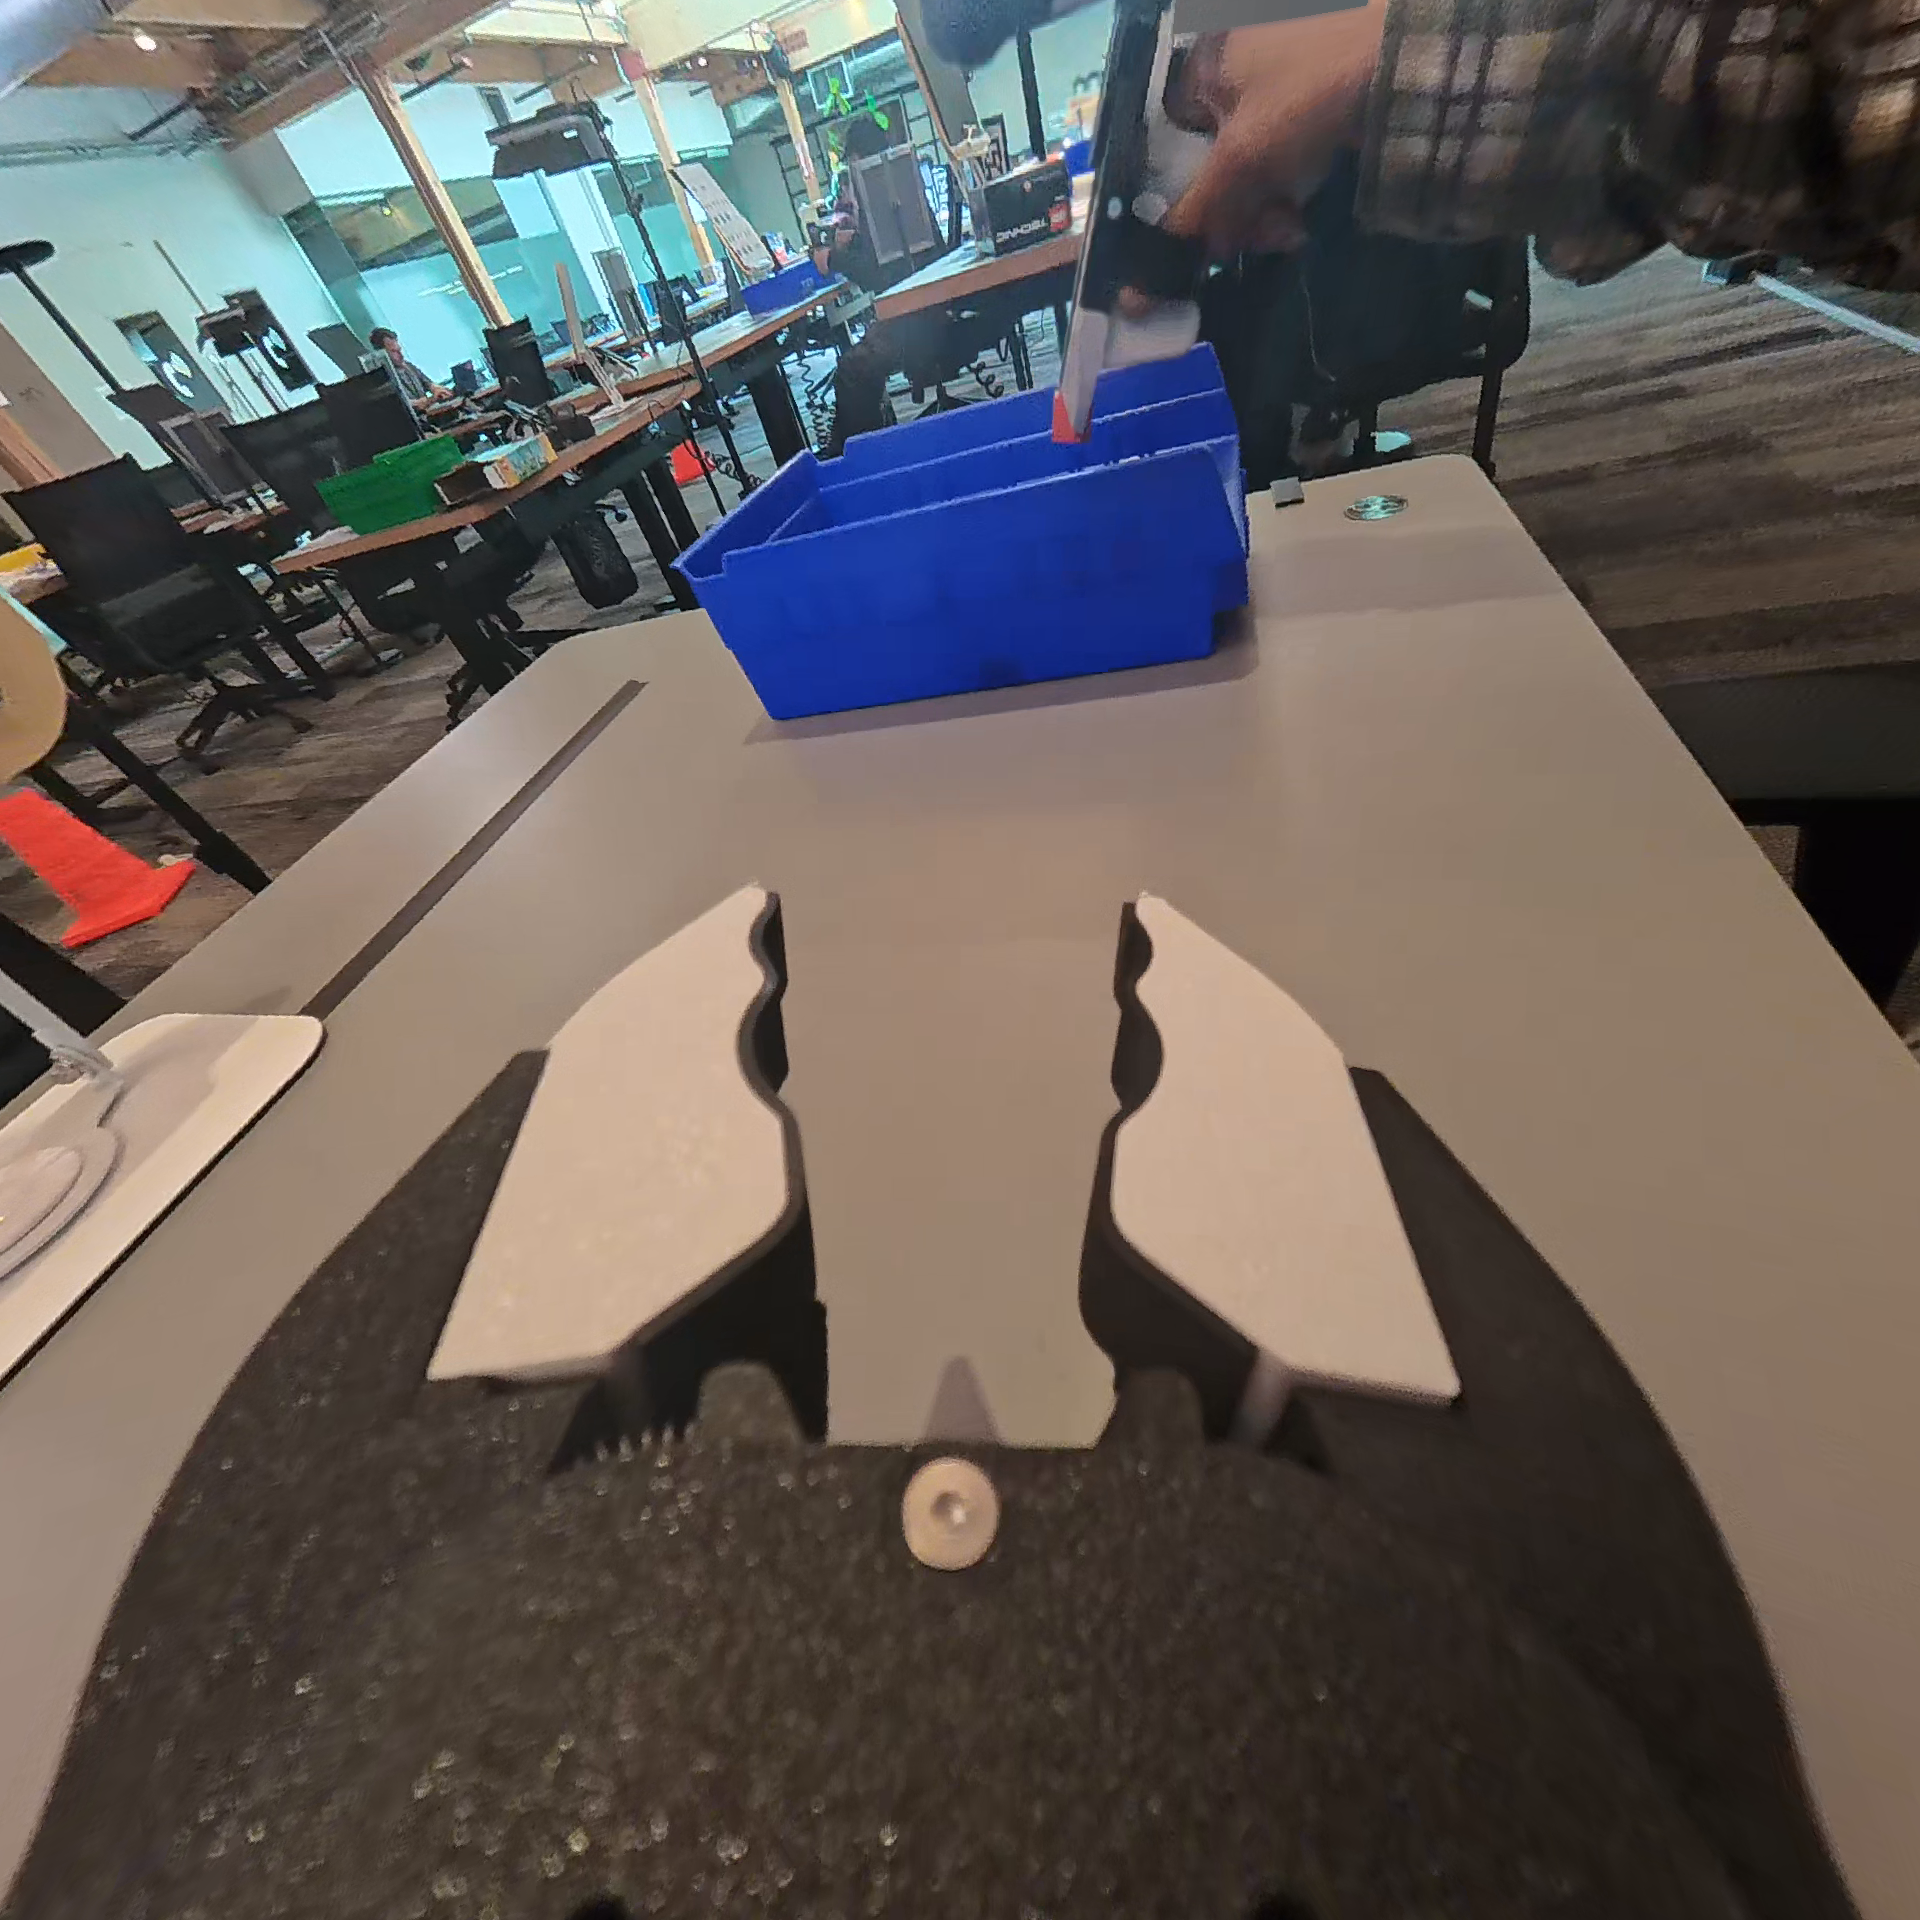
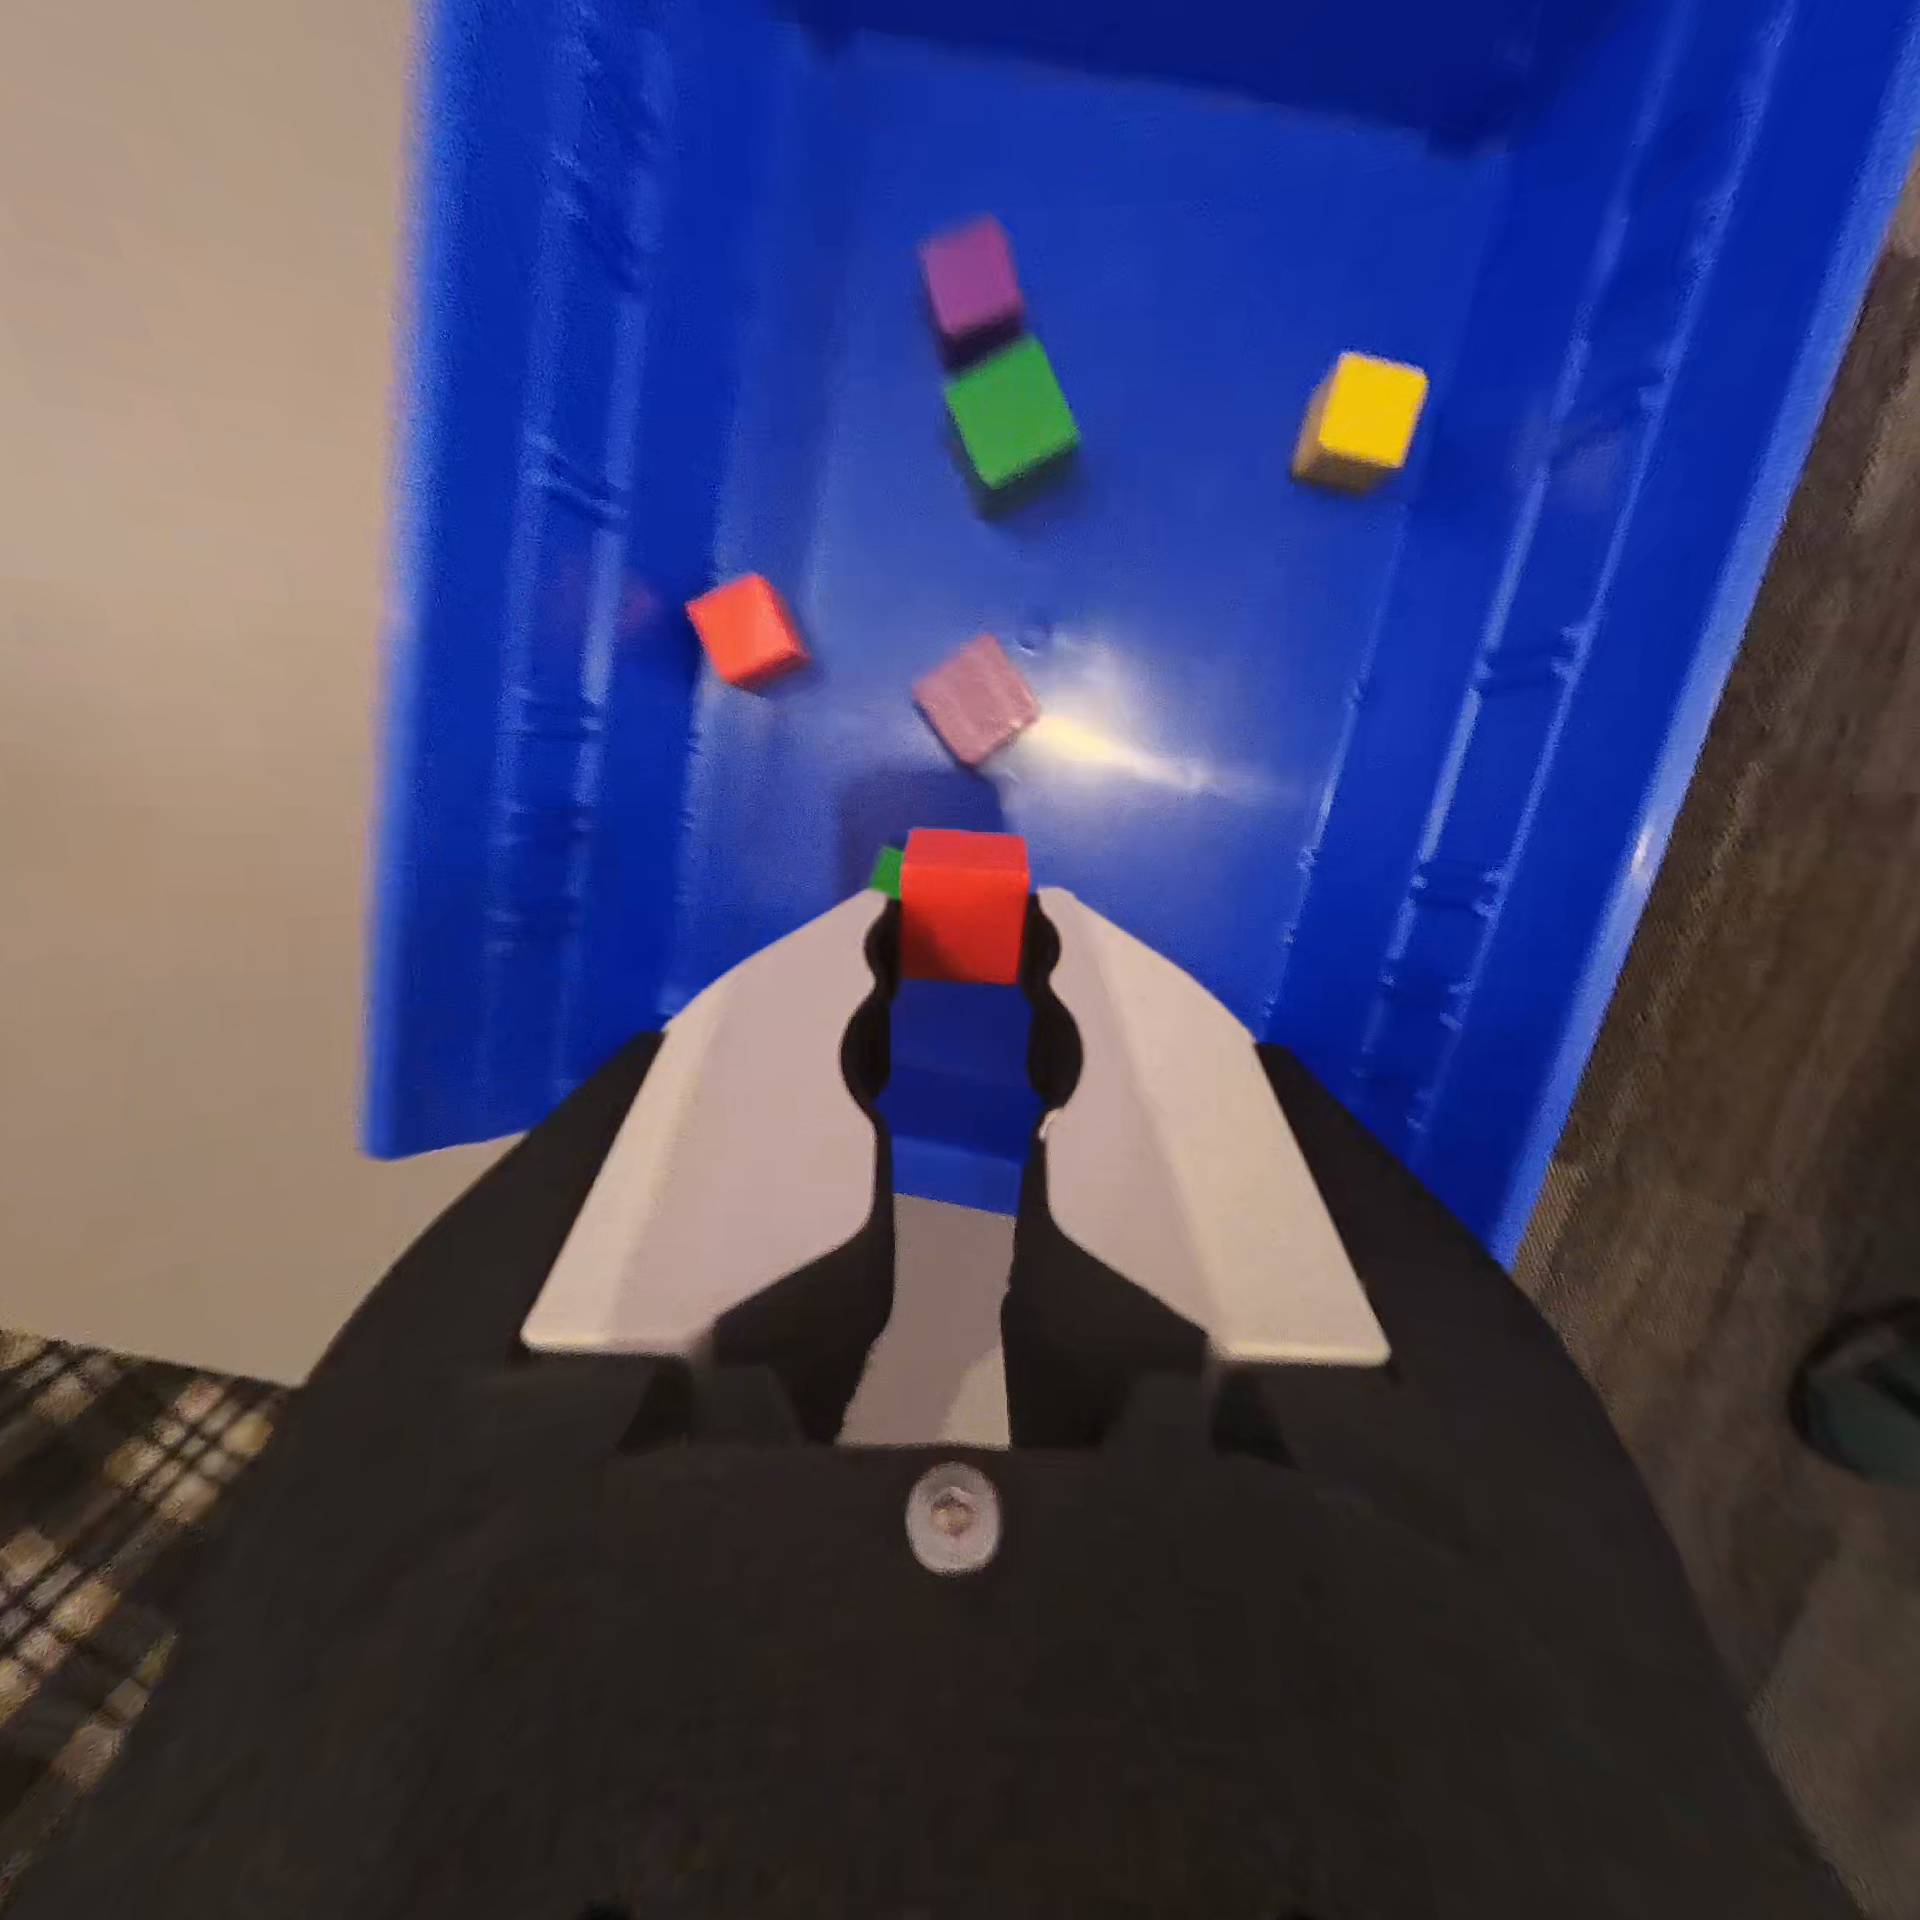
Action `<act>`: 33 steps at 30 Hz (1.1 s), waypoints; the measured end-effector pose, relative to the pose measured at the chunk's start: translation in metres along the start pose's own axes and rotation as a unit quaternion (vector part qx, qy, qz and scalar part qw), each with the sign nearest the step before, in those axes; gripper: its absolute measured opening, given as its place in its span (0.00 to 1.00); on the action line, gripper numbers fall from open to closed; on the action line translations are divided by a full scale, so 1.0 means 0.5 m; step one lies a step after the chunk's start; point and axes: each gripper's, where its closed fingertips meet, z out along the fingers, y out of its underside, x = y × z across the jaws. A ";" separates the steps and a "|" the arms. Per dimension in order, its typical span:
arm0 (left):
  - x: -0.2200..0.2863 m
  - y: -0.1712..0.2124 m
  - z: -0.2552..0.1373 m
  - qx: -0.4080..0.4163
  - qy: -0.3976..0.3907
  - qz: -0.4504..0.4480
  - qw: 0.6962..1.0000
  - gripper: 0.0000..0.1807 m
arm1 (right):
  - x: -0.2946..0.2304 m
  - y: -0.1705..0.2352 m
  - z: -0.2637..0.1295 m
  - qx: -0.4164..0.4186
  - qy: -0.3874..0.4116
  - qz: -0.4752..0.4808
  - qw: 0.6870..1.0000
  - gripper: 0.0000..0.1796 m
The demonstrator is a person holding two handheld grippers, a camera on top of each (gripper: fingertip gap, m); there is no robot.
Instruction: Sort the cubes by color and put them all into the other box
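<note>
Right now the left gripper [image 1: 951, 914] hovers over the bare grey table [image 1: 1403, 831], jaws spread wide with nothing between them, its fingers aimed toward 12 o'clock at the near blue box [image 1: 966, 592], which looks empty from this low angle, though its floor is hidden. Behind it, at 1 o'clock, the right gripper [image 1: 1075, 416] dips into the far blue box [image 1: 1164, 400] under the person's hand [image 1: 1257, 156].

In the right wrist view the right gripper [image 2: 961, 914] is pinched narrow on a red cube [image 2: 961, 904], held only at the very fingertips. That shallow hold is the main risk, I think: a quick lift or a knock against the box wall [image 2: 582, 644] at 9 o'clock could twist the cube out and drop it back among the rest.

A green cube [image 2: 886, 871] peeks out just at 10 o'clock of the held one, possibly touching it; it might be dragged along or flicked aside. Farther in lie another red cube [image 2: 748, 642] at 11 o'clock, a pale purple cube [image 2: 977, 698], a darker purple cube [image 2: 971, 283] touching a second green cube [image 2: 1008, 414] at 12, and a yellow cube [image 2: 1361, 419] at 1 o'clock. Motion blur makes contact hard to judge.
</note>
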 end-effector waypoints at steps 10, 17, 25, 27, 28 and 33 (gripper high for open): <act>0.009 0.007 0.002 -0.012 0.007 0.014 1.000 0.28 | 0.082 0.060 0.126 -0.103 0.063 0.014 0.993 0.12; 0.002 0.003 -0.003 -0.007 0.005 0.000 1.000 0.29 | 0.062 -0.021 0.028 -0.008 0.059 0.030 0.998 0.31; -0.001 0.006 0.000 -0.012 -0.002 0.001 1.000 0.29 | -0.273 -0.232 -0.276 0.425 -0.110 -0.066 0.896 0.34; -0.004 0.004 -0.001 -0.010 -0.002 -0.005 1.000 0.29 | -0.366 -0.231 -0.263 0.471 -0.155 -0.098 0.863 0.38; -0.006 0.003 -0.003 -0.009 -0.004 -0.005 1.000 0.29 | -0.410 -0.226 -0.244 0.484 -0.184 -0.110 0.848 0.38; -0.020 -0.012 -0.017 0.004 -0.017 -0.011 1.000 0.29 | -0.553 -0.221 -0.095 0.519 -0.294 -0.098 0.796 0.40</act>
